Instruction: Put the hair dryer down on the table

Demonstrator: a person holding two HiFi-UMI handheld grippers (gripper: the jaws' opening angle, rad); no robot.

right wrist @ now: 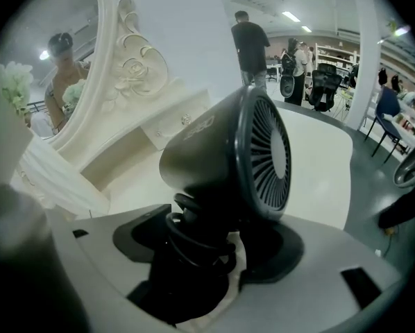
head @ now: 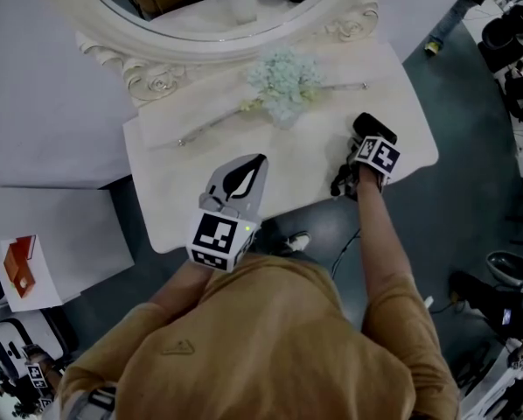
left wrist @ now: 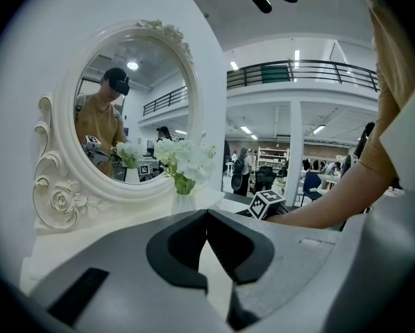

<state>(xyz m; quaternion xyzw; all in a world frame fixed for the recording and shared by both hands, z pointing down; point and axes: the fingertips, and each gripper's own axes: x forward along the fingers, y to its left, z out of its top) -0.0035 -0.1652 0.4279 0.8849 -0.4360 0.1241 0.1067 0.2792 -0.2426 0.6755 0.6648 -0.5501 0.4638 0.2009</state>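
Note:
The black hair dryer [head: 366, 129] is at the front right of the white vanity table [head: 305, 191]. In the right gripper view its round body and rear grille [right wrist: 221, 151] point away, and its cord-wrapped handle runs back between the jaws. My right gripper [head: 359, 154] [right wrist: 207, 224] stands around that handle. A sliver of pale surface shows between the handle and the right pad, so the pads are not pressing. My left gripper [head: 251, 166] [left wrist: 207, 212] hovers over the table's front middle, tips touching, holding nothing.
An oval carved mirror [head: 200, 33] [left wrist: 124, 116] stands at the back of the table. A vase of pale flowers [head: 283, 81] [left wrist: 183, 158] sits before it. The dryer's cord [head: 342, 256] hangs off the front edge to the floor. Chairs and equipment stand at the right.

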